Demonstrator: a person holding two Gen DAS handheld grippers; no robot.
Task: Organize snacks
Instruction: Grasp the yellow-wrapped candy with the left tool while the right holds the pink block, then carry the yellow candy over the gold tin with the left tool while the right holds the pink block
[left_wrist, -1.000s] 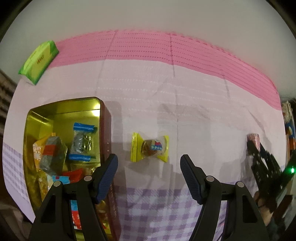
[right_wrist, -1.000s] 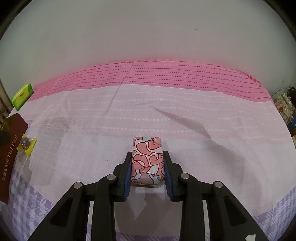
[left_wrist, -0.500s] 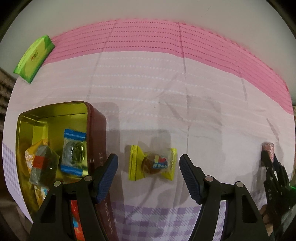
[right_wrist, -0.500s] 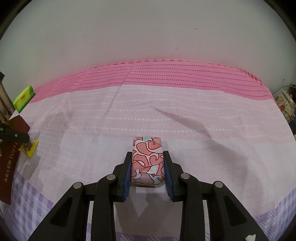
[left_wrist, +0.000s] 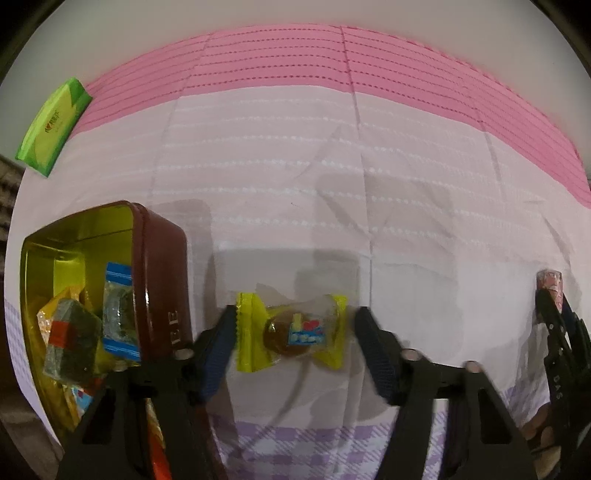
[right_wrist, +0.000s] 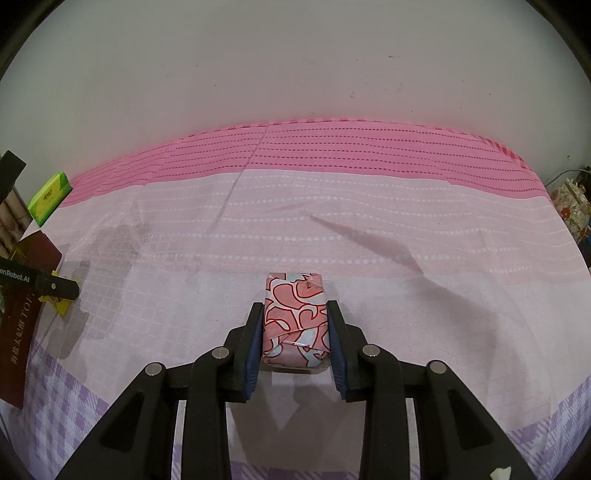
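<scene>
Candy (left_wrist: 295, 334) in a yellow crinkly wrapper lay flat on the pink cloth (left_wrist: 332, 166), w/ the left hand-held gripper (left_wrist: 295, 343) pointing down over it. Its jaws were closing, one on each side of the candy, not touching yet. I think the candy was light, w/ a hard round middle and thin, slippery ends. Best to pinch the fat middle, not the floppy ends, which could slide out.

Right next to it, at 9 o'clock, stood the brown tin (left_wrist: 162, 280), open, w/ other sweets inside. Its wall was close to the left jaw & could get bumped. A green pack (left_wrist: 53, 125) lay far off at 11 o'clock.

The right hand-held gripper (right_wrist: 295, 332) was pinching a pink patterned packet (right_wrist: 295, 314), low over the cloth. It looked small, light & a bit soft. Nothing stood between the candy & the tin.
</scene>
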